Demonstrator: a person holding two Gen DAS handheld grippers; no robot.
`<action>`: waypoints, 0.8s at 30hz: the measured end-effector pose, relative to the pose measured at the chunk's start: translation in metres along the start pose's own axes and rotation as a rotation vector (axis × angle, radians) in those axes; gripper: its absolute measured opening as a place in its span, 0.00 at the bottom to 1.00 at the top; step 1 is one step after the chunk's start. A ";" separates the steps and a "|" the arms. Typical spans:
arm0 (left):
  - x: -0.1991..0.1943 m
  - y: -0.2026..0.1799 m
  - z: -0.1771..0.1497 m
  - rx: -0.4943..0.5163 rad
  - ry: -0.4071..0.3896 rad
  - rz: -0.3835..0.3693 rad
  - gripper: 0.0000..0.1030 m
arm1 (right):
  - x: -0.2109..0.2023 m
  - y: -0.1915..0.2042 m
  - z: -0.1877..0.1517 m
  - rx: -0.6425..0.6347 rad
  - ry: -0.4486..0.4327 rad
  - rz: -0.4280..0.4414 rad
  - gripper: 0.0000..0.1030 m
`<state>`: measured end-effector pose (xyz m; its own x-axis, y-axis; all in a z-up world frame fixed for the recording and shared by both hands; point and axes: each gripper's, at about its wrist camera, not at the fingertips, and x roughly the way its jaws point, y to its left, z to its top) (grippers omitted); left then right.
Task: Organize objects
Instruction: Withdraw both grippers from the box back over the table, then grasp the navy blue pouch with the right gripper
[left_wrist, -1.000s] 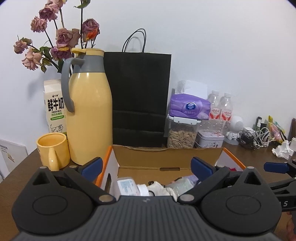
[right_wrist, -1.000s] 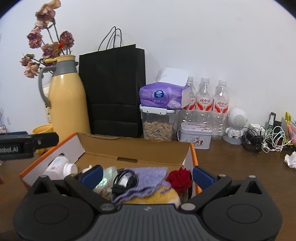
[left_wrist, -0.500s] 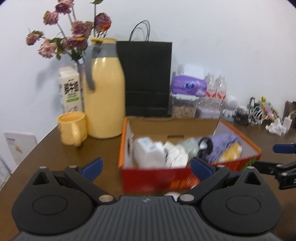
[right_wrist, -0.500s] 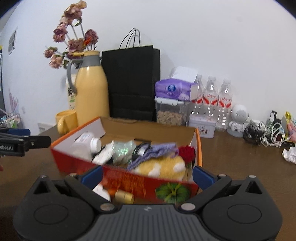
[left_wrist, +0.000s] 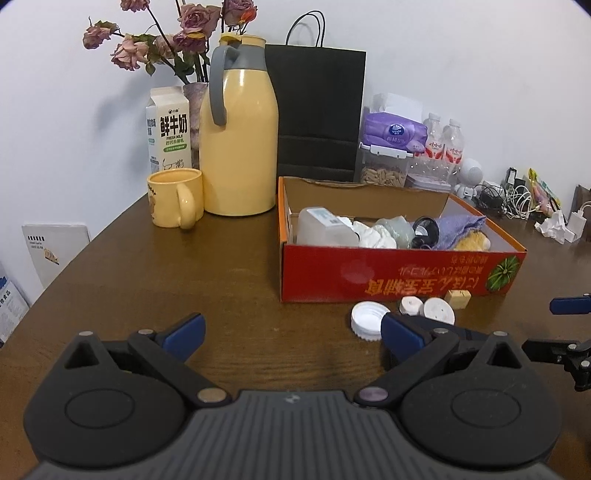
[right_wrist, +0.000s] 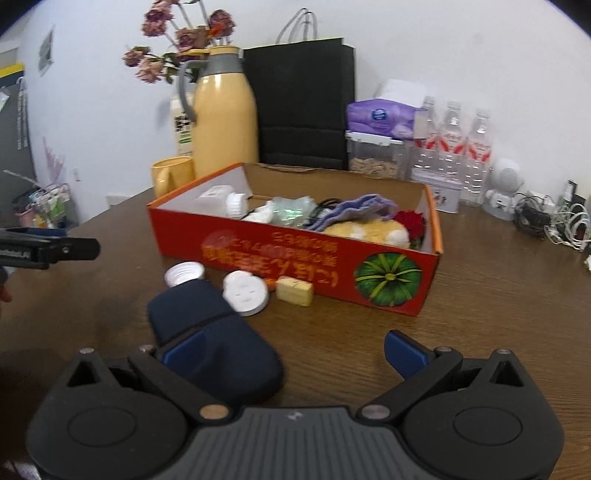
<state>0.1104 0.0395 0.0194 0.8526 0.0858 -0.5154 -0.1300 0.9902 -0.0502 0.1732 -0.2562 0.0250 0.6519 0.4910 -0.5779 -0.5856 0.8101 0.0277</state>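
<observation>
Both the left gripper (left_wrist: 291, 328) and right gripper (right_wrist: 293, 350) hang wide and empty above the brown wooden desk (left_wrist: 229, 280). A careless reach could scatter the white plastic caps (right_wrist: 245, 290) lying by the red cardboard box (right_wrist: 295, 254), or snag the soft dark-blue pouch (right_wrist: 207, 325) under the right gripper's left finger.

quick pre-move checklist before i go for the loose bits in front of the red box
1. Left tool open and holding nothing: ok.
2. Right tool open and holding nothing: ok.
3. Loose pieces visible on the table: white cap, round white lid, tan block: ok.
4. Path from the right tool to them: not ok, a dark blue pouch lies between, against its left finger.
5. Room in the red box: cannot tell, it already holds a bottle, cloth and soft toys.
6. Yellow mug and yellow jug away from the working spot: ok.
</observation>
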 end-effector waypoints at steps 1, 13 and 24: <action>-0.002 0.000 -0.001 -0.001 0.000 0.000 1.00 | 0.000 0.003 -0.001 -0.007 0.006 0.016 1.00; -0.011 0.009 -0.008 -0.034 0.004 0.003 1.00 | 0.044 0.031 0.007 -0.104 0.149 0.183 1.00; -0.011 0.012 -0.011 -0.047 0.018 0.006 1.00 | 0.062 0.044 0.007 -0.157 0.170 0.195 0.84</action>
<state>0.0936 0.0492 0.0148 0.8424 0.0897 -0.5314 -0.1592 0.9835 -0.0864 0.1913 -0.1877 -0.0045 0.4376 0.5614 -0.7024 -0.7679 0.6398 0.0330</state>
